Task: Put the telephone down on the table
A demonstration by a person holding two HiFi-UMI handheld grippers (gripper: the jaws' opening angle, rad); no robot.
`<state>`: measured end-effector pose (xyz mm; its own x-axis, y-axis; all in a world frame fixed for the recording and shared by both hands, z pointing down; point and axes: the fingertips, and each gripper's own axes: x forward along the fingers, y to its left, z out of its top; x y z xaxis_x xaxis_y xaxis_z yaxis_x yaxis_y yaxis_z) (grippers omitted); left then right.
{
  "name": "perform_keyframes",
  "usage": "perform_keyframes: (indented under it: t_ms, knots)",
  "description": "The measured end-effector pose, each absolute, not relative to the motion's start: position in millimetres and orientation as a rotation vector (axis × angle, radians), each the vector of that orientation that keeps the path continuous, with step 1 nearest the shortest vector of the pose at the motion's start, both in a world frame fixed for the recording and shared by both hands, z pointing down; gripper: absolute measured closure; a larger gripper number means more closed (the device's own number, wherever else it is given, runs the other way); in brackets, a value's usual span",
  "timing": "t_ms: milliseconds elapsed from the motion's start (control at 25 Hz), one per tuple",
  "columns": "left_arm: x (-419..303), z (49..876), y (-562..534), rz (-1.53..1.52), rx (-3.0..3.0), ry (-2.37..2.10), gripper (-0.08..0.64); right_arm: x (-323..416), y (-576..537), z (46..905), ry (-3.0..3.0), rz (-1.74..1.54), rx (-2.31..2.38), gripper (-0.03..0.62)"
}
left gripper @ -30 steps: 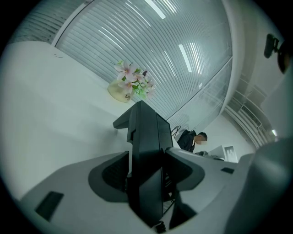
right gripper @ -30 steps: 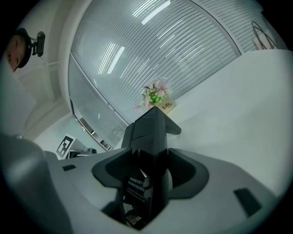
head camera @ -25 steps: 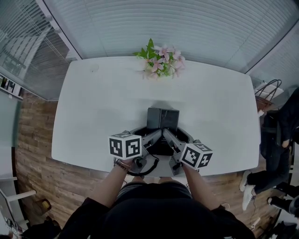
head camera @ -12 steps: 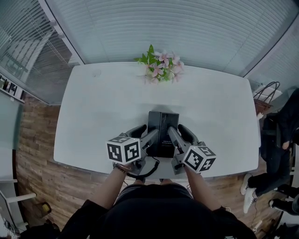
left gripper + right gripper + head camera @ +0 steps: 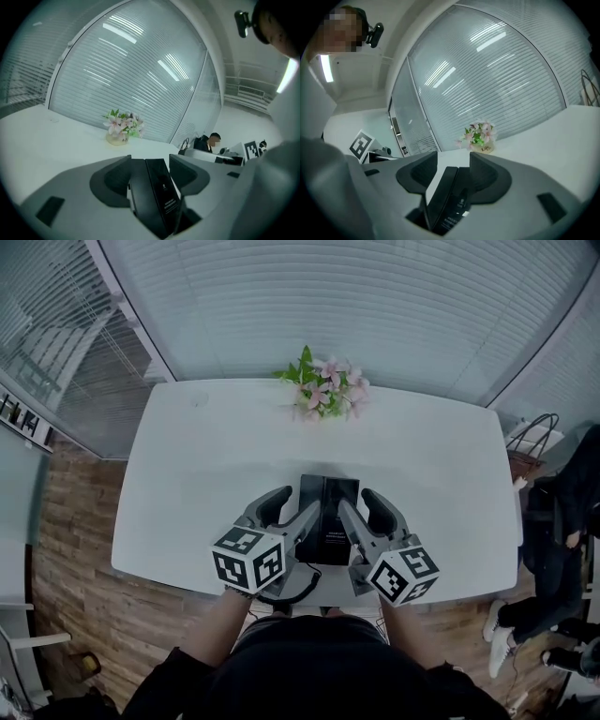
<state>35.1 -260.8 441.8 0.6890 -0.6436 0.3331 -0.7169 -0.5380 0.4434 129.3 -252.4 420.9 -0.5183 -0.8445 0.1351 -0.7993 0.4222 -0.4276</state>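
Note:
The telephone (image 5: 328,519) is a flat black slab with small white print, held up over the near middle of the white table (image 5: 187,474). My left gripper (image 5: 292,507) is shut on its left edge and my right gripper (image 5: 364,510) on its right edge. In the left gripper view the telephone (image 5: 157,197) stands tilted between the grey jaws of the left gripper (image 5: 150,171). In the right gripper view the telephone (image 5: 447,201) leans between the jaws of the right gripper (image 5: 453,171). The telephone's underside is hidden.
A small pot of pink flowers (image 5: 323,385) stands at the table's far edge. A black cable loop (image 5: 286,587) hangs by the near edge. A person (image 5: 562,512) and a bag (image 5: 534,432) are off the table's right end. Window blinds line the far side.
Both grippers have risen together with the telephone between them. It now shows as a longer slab higher above the table.

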Motion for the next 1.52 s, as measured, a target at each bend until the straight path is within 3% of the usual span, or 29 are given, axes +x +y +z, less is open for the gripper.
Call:
perform_keyframes:
  t_ms: [1040,1520]
  knots:
    - [32.5,349.9,-254.0,0.007,2.589,-1.138,0.324,116.3,-238.3,314.3,2.597,-0.120,-1.393,0.390]
    - [31.4,340.0,-252.4,-0.044,2.626,-1.171,0.408,116.0,-233.8,307.3,2.592,-0.061,-1.398,0.445]
